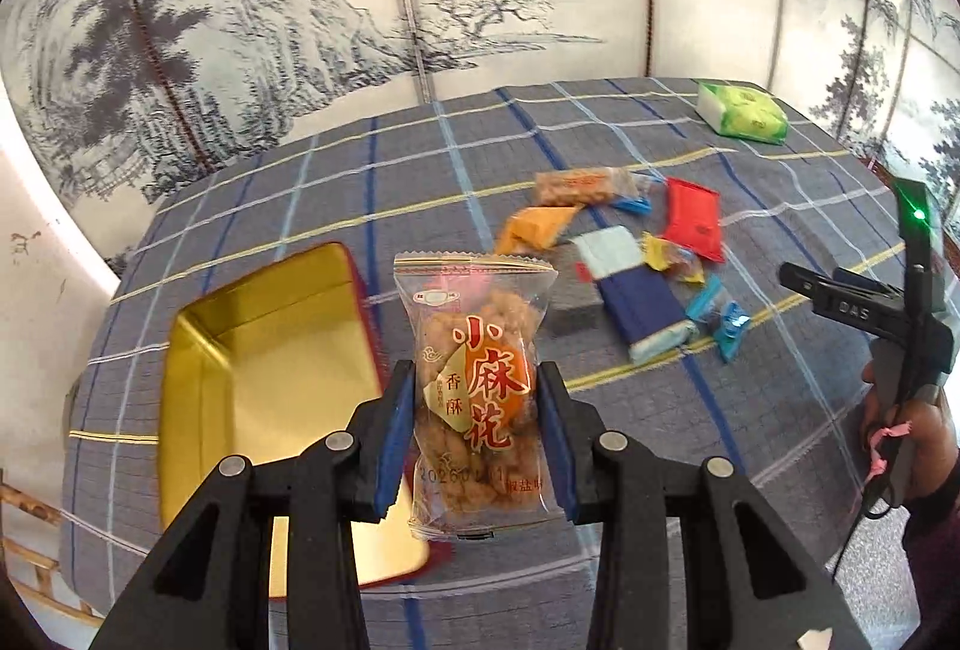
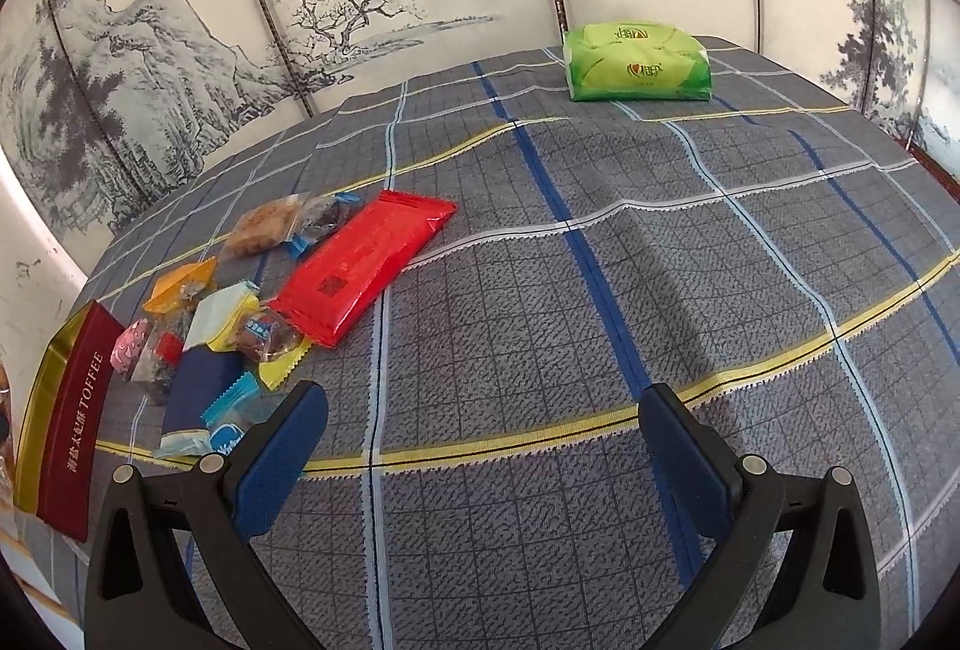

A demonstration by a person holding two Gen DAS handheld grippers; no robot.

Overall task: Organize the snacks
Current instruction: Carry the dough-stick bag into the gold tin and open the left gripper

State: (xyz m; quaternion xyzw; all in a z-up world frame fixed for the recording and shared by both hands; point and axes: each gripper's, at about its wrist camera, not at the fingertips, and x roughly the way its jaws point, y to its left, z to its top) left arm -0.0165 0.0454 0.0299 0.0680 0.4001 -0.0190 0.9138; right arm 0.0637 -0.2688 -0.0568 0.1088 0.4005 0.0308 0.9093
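While I hold it up, snack bag point(image 1: 474, 398): light, crinkly, crumbly inside.
Left fingers point(image 1: 477, 434): pinching its middle.
Right fingers point(image 2: 480, 446): spread, empty.
Tin point(image 1: 264, 350): open, close.

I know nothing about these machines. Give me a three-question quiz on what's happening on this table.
1. True or false: the left tool grips a clear snack packet.
2. The gold tin is: A) full of snacks, B) empty, C) lidded.
3. Fill in: the right tool is ____ and holds nothing.

Key: 1 true; 2 B; 3 open. The other snacks, such as the red packet, lie loose on the checked cloth.
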